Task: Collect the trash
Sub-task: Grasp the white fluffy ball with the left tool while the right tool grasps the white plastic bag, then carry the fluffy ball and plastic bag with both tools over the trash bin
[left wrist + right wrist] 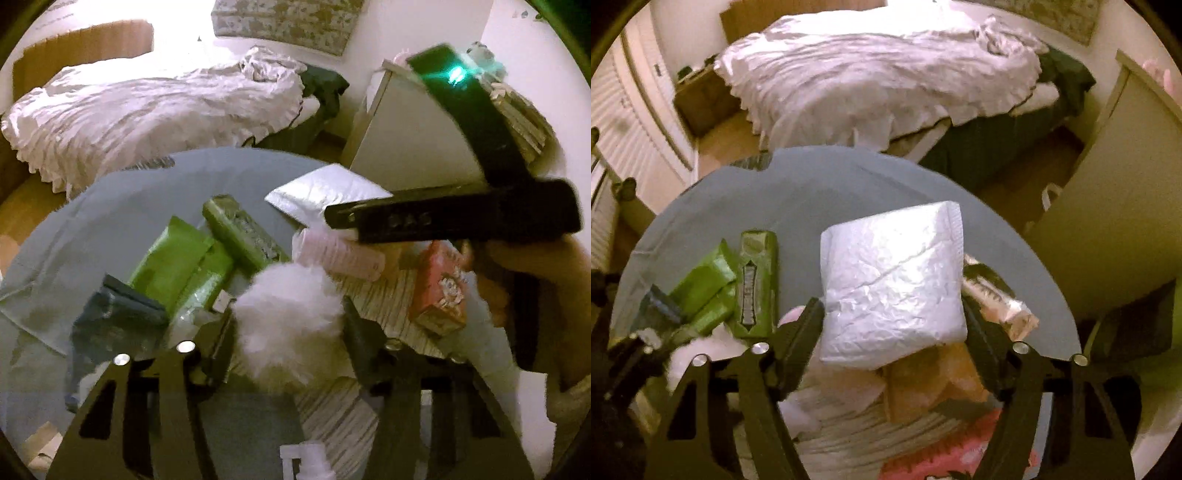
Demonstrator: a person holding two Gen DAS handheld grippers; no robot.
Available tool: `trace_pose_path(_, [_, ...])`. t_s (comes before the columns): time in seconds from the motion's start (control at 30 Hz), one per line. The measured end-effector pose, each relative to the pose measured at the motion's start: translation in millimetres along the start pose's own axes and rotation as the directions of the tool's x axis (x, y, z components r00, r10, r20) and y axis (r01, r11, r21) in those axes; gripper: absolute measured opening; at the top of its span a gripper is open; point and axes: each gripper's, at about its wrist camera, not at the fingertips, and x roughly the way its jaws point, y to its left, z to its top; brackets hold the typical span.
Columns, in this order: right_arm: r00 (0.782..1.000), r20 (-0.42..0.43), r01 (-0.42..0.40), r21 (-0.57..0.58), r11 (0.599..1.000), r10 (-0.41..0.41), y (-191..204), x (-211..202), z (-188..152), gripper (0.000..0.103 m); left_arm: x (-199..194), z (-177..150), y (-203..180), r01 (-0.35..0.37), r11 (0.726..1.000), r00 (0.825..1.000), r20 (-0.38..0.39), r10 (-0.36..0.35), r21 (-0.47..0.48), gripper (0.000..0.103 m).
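Observation:
My left gripper (290,321) is shut on a crumpled white tissue (288,325) held above the round grey table (110,229). My right gripper (894,325) stands open around a white padded envelope (892,280), one finger on each side of it; the same envelope also shows in the left wrist view (325,192). Green wrappers (181,266) and a green pack (243,232) lie on the table's left; the pack also shows in the right wrist view (757,280). A silver wrapper (997,295) lies right of the envelope.
A pink box (439,288) and a pink ribbed item (343,254) rest on a striped cloth (376,295). A dark blue pouch (118,314) lies at the left. A bed (886,74) stands behind the table, a white cabinet (1115,229) at right.

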Motion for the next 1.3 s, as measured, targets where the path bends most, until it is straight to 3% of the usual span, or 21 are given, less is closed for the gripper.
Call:
trace_pose_path(0.07, [1.0, 0.004, -0.021, 0.001, 1.0, 0.021, 2, -2, -3, 0.072, 2, -4, -1, 0.009, 1.0, 1.0, -0.002, -0.009, -0.009, 0.046])
trace_pose_path(0.17, [0.999, 0.036, -0.016, -0.018, 1.0, 0.017, 6, -8, -6, 0.058, -6, -7, -2, 0.007, 1.0, 1.0, 0.03, -0.006, -0.024, 0.041])
trace_pose_path(0.27, [0.993, 0.074, -0.088, 0.015, 0.996, 0.086, 2, -22, -13, 0.047, -22, -9, -4, 0.014, 0.999, 0.997, 0.082, -0.011, -0.035, 0.041])
trace_pose_path(0.4, [0.962, 0.207, -0.2, 0.088, 0.976, 0.178, -9, -67, -34, 0.045, -52, -10, -7, 0.037, 0.998, 0.989, 0.147, -0.029, -0.048, 0.041])
trace_pose_path(0.5, [0.895, 0.368, -0.327, 0.159, 0.932, 0.251, -30, -119, -61, 0.045, -81, -9, -11, 0.057, 0.997, 0.976, 0.211, -0.046, -0.05, 0.041])
trace_pose_path(0.6, [0.814, 0.523, -0.404, 0.2, 0.893, 0.251, -54, -169, -94, 0.045, -113, -6, -20, 0.087, 0.995, 0.956, 0.285, -0.07, -0.046, 0.041])
trace_pose_path(0.77, [0.695, 0.701, -0.445, 0.249, 0.861, 0.157, -96, -243, -155, 0.045, -146, 13, -50, 0.137, 0.99, 0.921, 0.367, -0.133, 0.015, 0.041])
trace_pose_path(0.9, [0.641, 0.767, -0.41, 0.316, 0.855, 0.023, -130, -284, -205, 0.045, -161, 27, -93, 0.218, 0.971, 0.883, 0.403, -0.24, 0.099, 0.041])
trace_pose_path(0.93, [0.634, 0.773, -0.401, 0.34, 0.851, -0.01, -139, -292, -217, 0.045, -161, 31, -106, 0.25, 0.96, 0.871, 0.405, -0.279, 0.123, 0.041])
trace_pose_path(1.03, [0.616, 0.782, -0.371, 0.397, 0.839, -0.097, -163, -307, -246, 0.045, -153, 39, -137, 0.292, 0.94, 0.855, 0.392, -0.339, 0.176, 0.041])
trace_pose_path(1.2, [0.613, 0.77, -0.337, 0.459, 0.822, -0.178, -187, -312, -273, 0.046, -116, 45, -196, 0.348, 0.905, 0.854, 0.315, -0.414, 0.244, 0.041])
trace_pose_path(1.3, [0.632, 0.743, -0.322, 0.512, 0.796, -0.222, -209, -301, -289, 0.046, -83, 47, -225, 0.38, 0.888, 0.861, 0.25, -0.442, 0.261, 0.041])
